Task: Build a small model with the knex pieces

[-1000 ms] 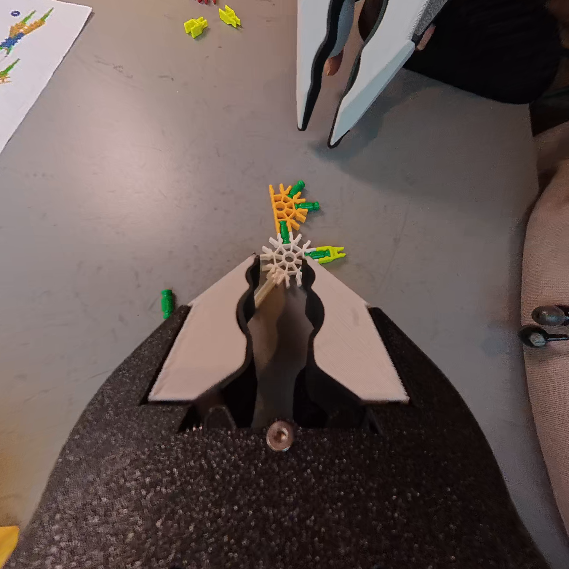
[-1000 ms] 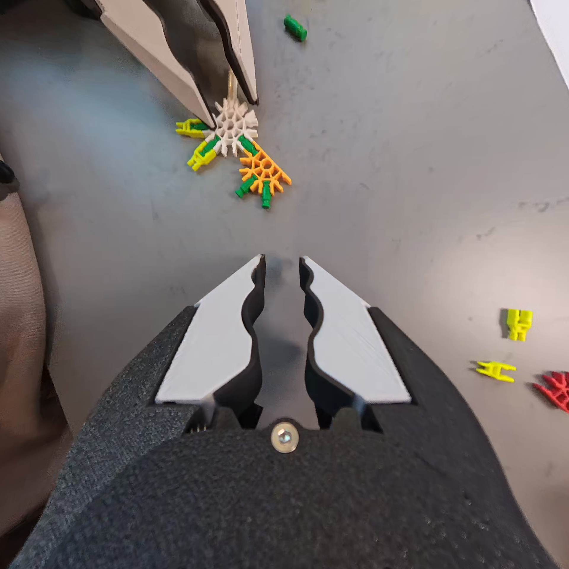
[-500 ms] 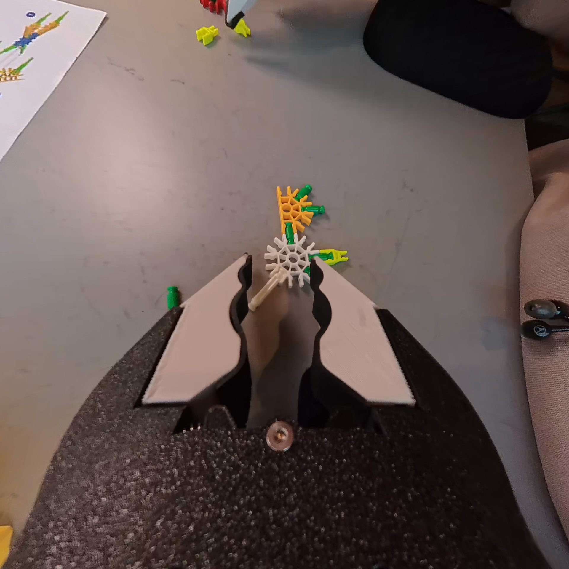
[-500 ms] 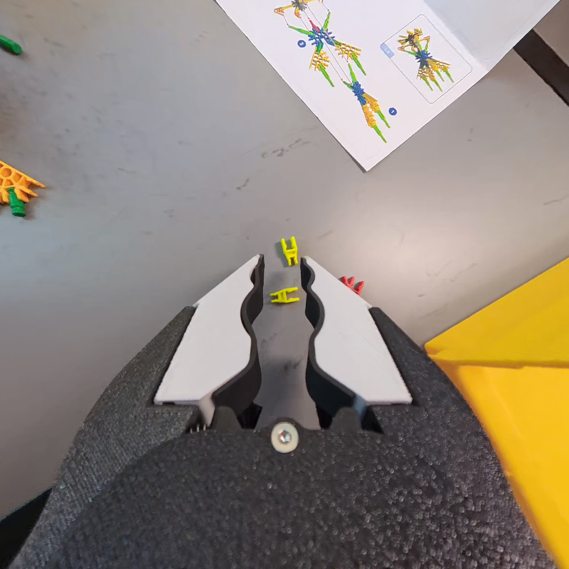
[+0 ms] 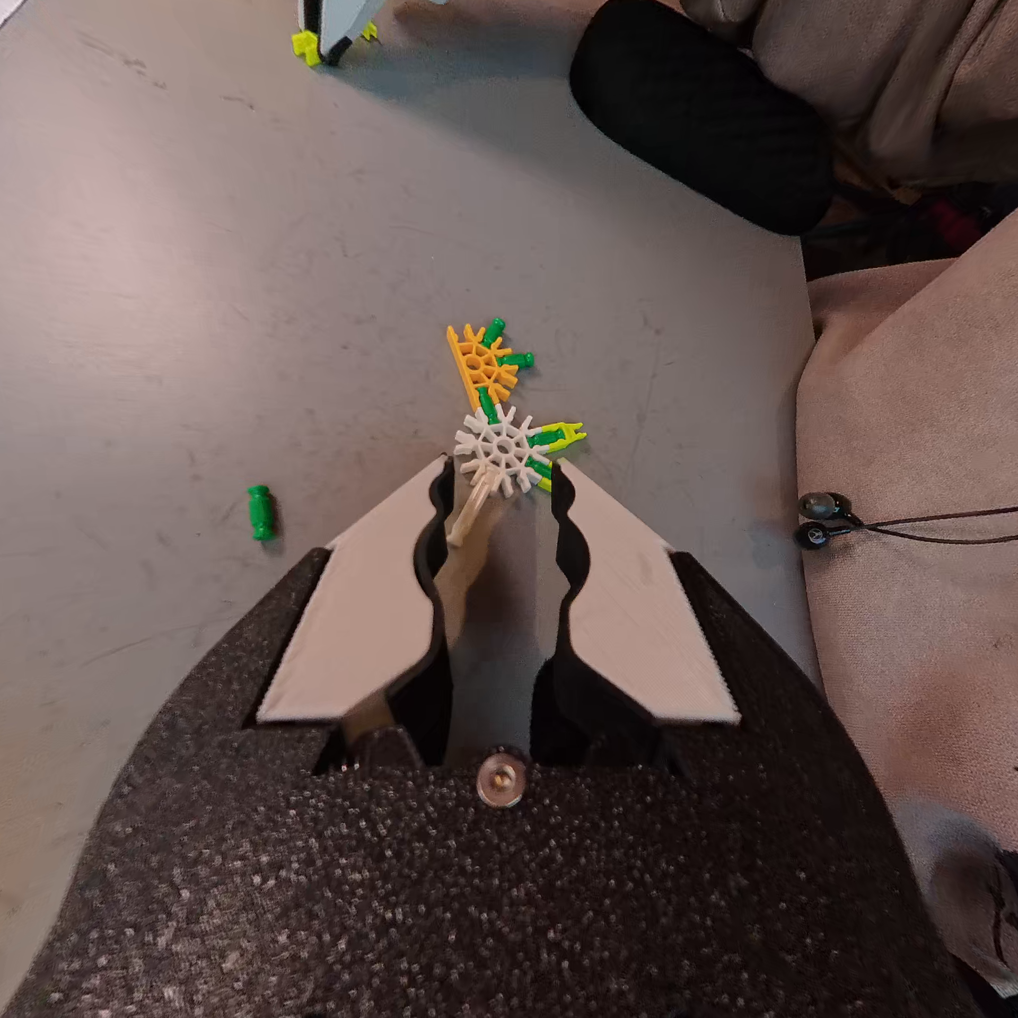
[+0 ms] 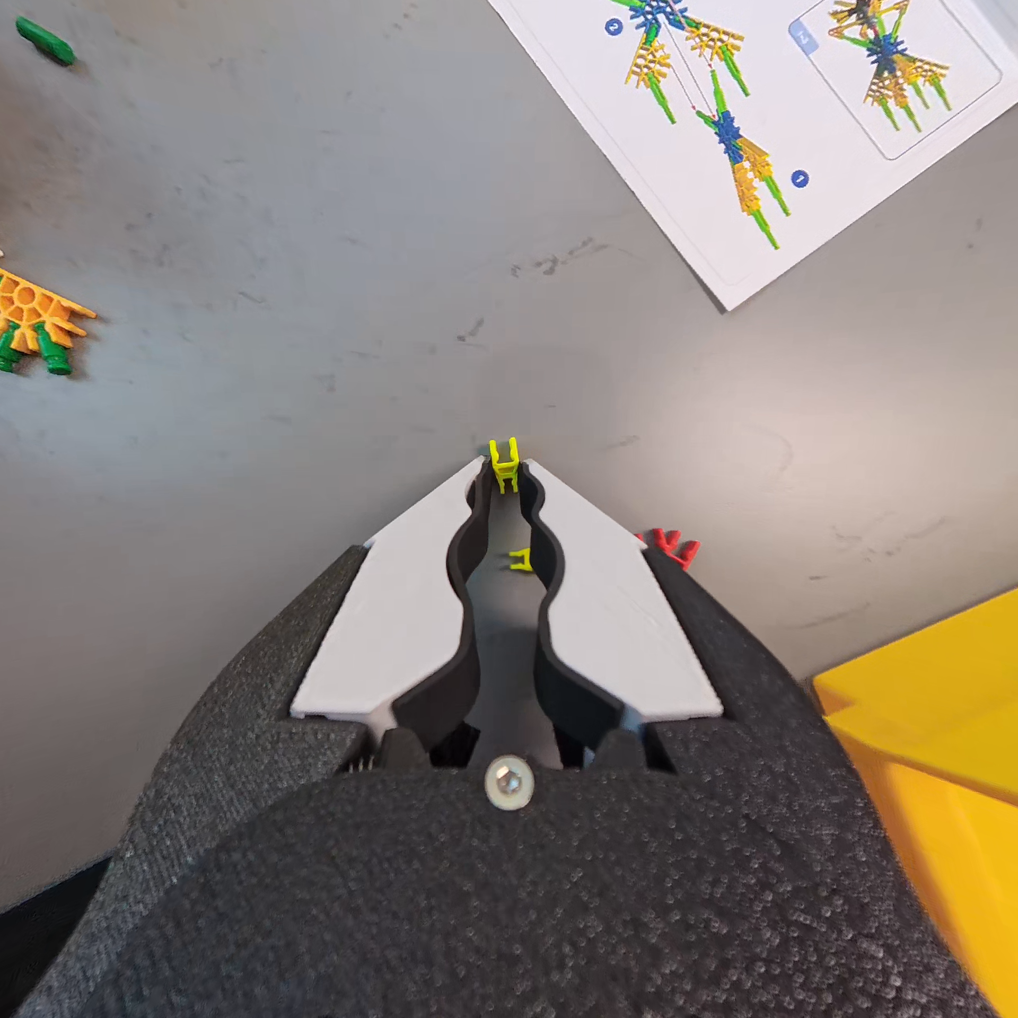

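Left gripper [image 5: 501, 468] low over the grey table [image 5: 220, 275], jaws apart, nothing held. Between its tips lies a white snowflake connector [image 5: 500, 447] with a cream rod [image 5: 468, 515]; green rods link it to an orange fan connector [image 5: 480, 363]. A loose green rod [image 5: 260, 512] lies to the left. Right gripper [image 6: 504, 468] closed on a yellow clip [image 6: 504, 465]. A second yellow clip [image 6: 520, 561] lies beneath it; red piece [image 6: 669, 545], yellow box [image 6: 936, 743], and instruction sheet [image 6: 771, 110] nearby.

left gripper [image 5: 500, 468]: jaws parted; right gripper [image 6: 504, 465]: jaws nearly closed
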